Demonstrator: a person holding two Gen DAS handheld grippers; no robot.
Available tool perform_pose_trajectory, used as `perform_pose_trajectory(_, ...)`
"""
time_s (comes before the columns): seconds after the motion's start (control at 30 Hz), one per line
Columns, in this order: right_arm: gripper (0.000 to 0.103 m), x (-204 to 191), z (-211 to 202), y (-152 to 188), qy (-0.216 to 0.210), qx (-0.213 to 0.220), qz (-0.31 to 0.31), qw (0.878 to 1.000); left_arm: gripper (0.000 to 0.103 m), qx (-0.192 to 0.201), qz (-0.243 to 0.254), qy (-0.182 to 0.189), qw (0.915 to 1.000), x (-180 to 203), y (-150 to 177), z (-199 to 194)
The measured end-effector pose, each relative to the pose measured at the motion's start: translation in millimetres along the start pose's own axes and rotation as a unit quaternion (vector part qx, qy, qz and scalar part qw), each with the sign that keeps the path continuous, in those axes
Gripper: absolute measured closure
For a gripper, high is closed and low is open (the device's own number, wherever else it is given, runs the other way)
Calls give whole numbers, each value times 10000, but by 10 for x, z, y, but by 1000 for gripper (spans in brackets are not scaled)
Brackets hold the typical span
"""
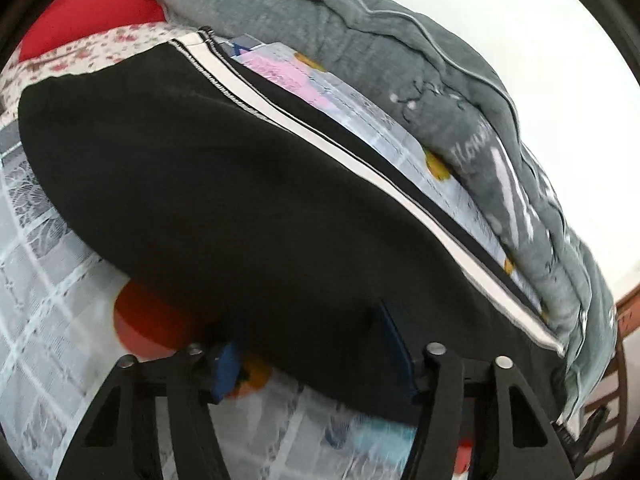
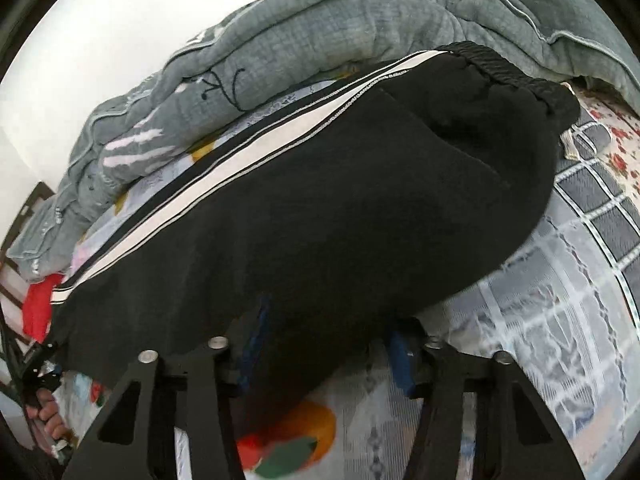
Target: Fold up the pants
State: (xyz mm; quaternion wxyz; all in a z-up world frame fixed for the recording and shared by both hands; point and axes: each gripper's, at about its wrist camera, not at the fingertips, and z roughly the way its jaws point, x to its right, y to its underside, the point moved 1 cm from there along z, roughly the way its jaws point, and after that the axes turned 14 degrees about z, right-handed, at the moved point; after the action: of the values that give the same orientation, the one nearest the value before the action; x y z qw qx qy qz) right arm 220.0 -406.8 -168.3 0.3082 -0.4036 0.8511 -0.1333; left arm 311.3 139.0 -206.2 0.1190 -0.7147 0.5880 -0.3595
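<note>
place: a bedroom in a home | bed [image 2: 540, 280]: a sheet with squares and bright cartoon shapes | blanket [image 1: 380, 52]: thick, grey, bunched up along the back | pillow [image 1: 88, 4]: red, beside flowery cloth [image 1: 80, 56] | wall [image 1: 540, 60]: plain white

Black pants [image 2: 320, 208] with a white side stripe [image 2: 224, 176] lie across the patterned bed sheet [image 2: 560, 288], waistband [image 2: 508, 68] up at one o'clock. The right gripper [image 2: 324, 352] stands at six o'clock, its blue pads [image 2: 400, 360] straddling the near edge of the cloth. A grey quilt [image 2: 304, 40] is bunched at twelve o'clock. At eight o'clock a hand [image 2: 48, 412] shows at the frame's edge.
</note>
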Motion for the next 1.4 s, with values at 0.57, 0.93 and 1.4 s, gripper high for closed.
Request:
perform_pose_trajectory(0.57, 99, 56, -501, 321, -55, 436, -222, 9988, 93, -93, 308, -293, 9991, -199, 396, -509)
perform_pose_trajectory(0.93, 99, 546, -1263, 909, -223, 557, -298, 9978, 93, 10, 789, -454, 9958, -169, 1172, -1212)
perform_pose_trajectory(1.4, 74, 1101, -1681, 1254, -89, 602, -408, 9973, 52, -166, 521, -872, 9947, -227, 1565, -1635)
